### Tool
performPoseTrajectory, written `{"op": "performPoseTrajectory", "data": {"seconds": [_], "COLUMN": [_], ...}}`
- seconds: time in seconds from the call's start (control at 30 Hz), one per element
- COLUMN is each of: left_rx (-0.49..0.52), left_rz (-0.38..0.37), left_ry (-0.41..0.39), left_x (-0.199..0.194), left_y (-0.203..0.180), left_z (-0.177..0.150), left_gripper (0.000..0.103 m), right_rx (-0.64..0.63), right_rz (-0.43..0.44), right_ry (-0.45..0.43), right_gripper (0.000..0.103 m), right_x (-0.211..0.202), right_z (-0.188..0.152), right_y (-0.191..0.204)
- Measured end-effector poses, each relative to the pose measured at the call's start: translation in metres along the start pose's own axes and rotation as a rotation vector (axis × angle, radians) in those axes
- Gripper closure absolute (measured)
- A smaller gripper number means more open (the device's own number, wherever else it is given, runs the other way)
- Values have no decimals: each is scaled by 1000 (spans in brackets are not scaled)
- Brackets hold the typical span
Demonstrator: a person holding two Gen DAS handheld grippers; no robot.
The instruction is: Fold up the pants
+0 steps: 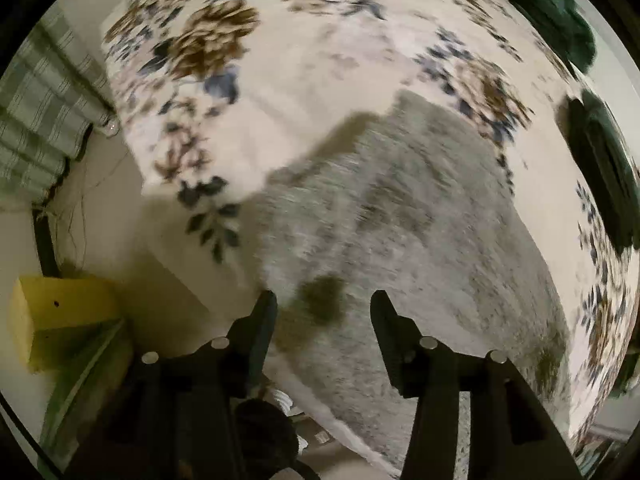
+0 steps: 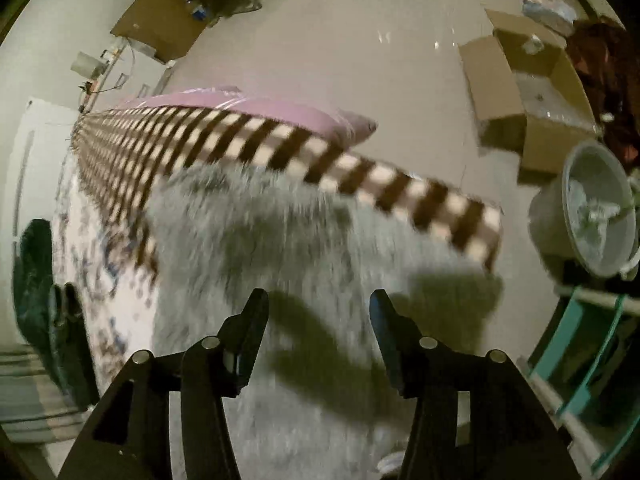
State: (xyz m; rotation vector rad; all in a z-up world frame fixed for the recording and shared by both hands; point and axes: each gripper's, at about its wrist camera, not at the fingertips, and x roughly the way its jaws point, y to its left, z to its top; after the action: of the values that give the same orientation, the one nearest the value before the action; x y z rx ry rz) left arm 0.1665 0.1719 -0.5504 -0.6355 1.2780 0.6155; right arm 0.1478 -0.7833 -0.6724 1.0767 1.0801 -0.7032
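- Covering the bed [image 1: 304, 80] toward its near edge and corner, the grey pants [image 1: 400, 220] lie spread out — nothing holds them.
- Left claw [image 1: 324, 304] and right claw [image 2: 320, 304] both hover agape above the pants — a shallow pinch likely catches the bedcover too.

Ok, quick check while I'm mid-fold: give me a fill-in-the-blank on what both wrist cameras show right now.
1. The pants spread on the bed are ____ in colour.
2. Both the left hand-held gripper and the right hand-held gripper have their jaws ____.
3. The bedsheet under the pants has a ____ print.
4. On the floor in the right wrist view sits an open ____ box.

Missing words: grey; open; floral; cardboard
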Motion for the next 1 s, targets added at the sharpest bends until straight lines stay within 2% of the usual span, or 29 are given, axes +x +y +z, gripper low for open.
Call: {"op": "performPoseTrajectory", "data": {"seconds": [0.03,0.07,0.1,0.13,0.23,0.4,0.5,0.6,0.67,0.7,0.73,0.77,0.83,0.93,1.0], "left_rx": [23,43,58,71,109,166,179,185,183,182,183,183,189,217,243], "left_rz": [2,8,8,5,4,-19,-30,-26,-21,-20,-15,-10,-6,10,3], "left_ry": [-2,-5,-8,-12,-24,-31,-22,-16,-13,-10,-9,-9,-13,-53,-68], "left_x": [0,-1,-2,-3,-9,-18,-20,-20,-20,-20,-21,-23,-30,-51,-60], "left_y": [-8,-14,-19,-24,-37,-54,-60,-63,-62,-62,-61,-61,-61,-68,-79], "left_z": [-3,-6,-8,-11,-15,-22,-25,-28,-28,-27,-27,-27,-27,-31,-35], "left_gripper": [56,56,56,56,56,56,56,56,56,56,56,56,56,56,56], "right_rx": [10,15,0,-32,-66,3,20,58,97,117,130,140,124,-31,-144], "right_rz": [-5,3,10,-20,-13,-32,-67,-128,-125,-120,-132,-136,-111,-83,-50], "right_ry": [16,16,3,-3,-49,-140,-148,-93,-32,-8,-1,-5,-26,-10,57], "right_gripper": [48,56,70,98,99,99,99,99,98,95,85,68,54,53,52], "right_x": [9,14,16,15,-3,-60,-80,-78,-66,-60,-58,-57,-63,-68,-60], "right_z": [1,2,-1,-5,-17,-25,-26,-26,-25,-25,-25,-26,-32,-62,-92], "right_y": [2,5,9,16,25,-3,-17,-41,-58,-64,-67,-69,-60,-8,37]}}
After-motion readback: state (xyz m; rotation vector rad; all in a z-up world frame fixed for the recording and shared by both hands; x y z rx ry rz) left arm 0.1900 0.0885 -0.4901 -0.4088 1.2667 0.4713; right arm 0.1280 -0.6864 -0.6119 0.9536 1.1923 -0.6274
